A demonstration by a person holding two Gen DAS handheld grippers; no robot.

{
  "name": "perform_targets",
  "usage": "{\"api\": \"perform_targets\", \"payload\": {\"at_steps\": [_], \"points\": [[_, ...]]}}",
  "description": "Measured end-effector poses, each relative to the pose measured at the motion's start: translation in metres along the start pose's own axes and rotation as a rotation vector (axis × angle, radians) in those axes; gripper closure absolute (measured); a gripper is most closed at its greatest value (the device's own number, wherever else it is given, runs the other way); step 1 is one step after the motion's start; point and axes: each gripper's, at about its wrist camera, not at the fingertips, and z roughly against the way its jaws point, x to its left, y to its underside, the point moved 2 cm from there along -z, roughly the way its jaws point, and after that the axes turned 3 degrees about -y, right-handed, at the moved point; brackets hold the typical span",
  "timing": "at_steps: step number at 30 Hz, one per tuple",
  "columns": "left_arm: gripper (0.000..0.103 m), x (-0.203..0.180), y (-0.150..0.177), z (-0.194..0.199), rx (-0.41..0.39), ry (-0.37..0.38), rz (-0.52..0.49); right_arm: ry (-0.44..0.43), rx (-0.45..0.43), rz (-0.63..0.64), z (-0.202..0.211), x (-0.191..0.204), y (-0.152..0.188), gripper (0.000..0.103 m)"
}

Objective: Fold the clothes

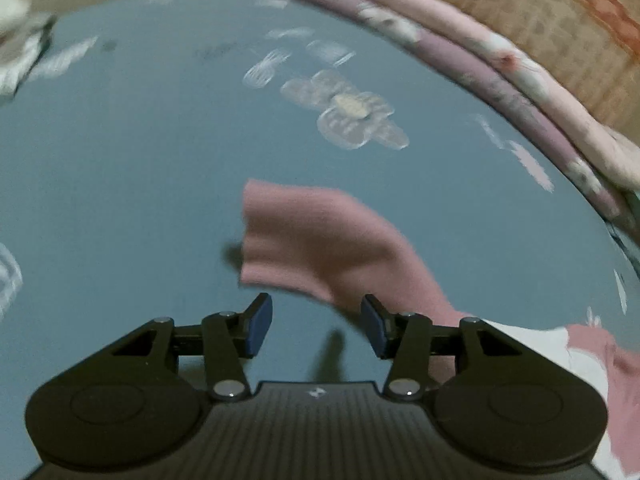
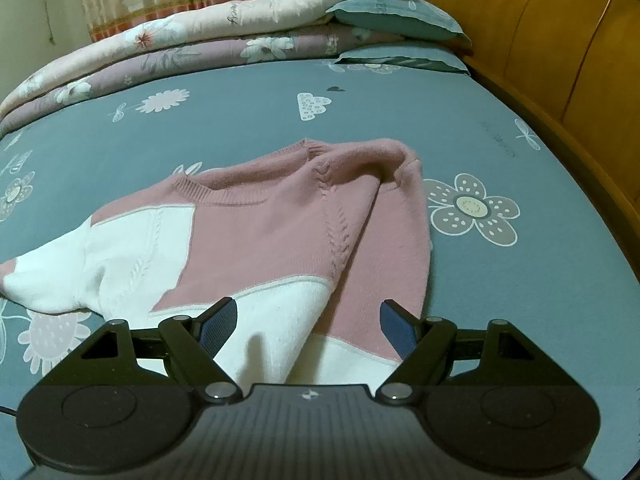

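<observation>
Pink-and-white knit sweater (image 2: 256,240) lay spread on a blue-grey floral bedsheet (image 2: 520,280), one sleeve (image 2: 400,240) folded down along its side. The right gripper (image 2: 308,330) hovered over the hem with its jaws spread and nothing between them. In the blurred left wrist view, the left gripper (image 1: 316,326) was likewise released, just short of a pink sleeve (image 1: 320,236). Folded quilts (image 2: 180,48) lined the far edge beside a wooden headboard (image 2: 560,40).
</observation>
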Motion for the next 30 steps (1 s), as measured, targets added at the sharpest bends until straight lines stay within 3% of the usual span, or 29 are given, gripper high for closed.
{"api": "perform_targets", "payload": {"at_steps": [9, 12, 13, 14, 16, 18, 30], "points": [[0.056, 0.013, -0.001, -0.043, -0.017, -0.023, 0.146, 0.013, -0.007, -0.022, 0.003, -0.004, 0.004, 0.020], [0.058, 0.001, -0.004, -0.049, -0.041, -0.066, 0.102, 0.014, -0.008, -0.023, 0.005, -0.005, 0.005, 0.020], [0.062, -0.001, -0.005, -0.049, -0.044, -0.074, 0.086, 0.015, -0.008, -0.025, 0.005, -0.005, 0.006, 0.020], [0.078, -0.003, -0.005, -0.049, -0.047, -0.077, 0.074, 0.016, -0.009, -0.028, 0.006, -0.006, 0.006, 0.020], [0.096, -0.005, -0.005, -0.049, -0.037, -0.033, 0.083, 0.016, -0.011, -0.033, 0.006, -0.006, 0.006, 0.020], [0.098, -0.004, -0.003, -0.047, -0.033, -0.014, 0.100, 0.018, -0.013, -0.037, 0.006, -0.007, 0.005, 0.020], [0.098, 0.018, 0.005, 0.047, -0.121, -0.011, 0.129, 0.010, -0.002, -0.024, -0.003, -0.004, -0.002, 0.020]]}}
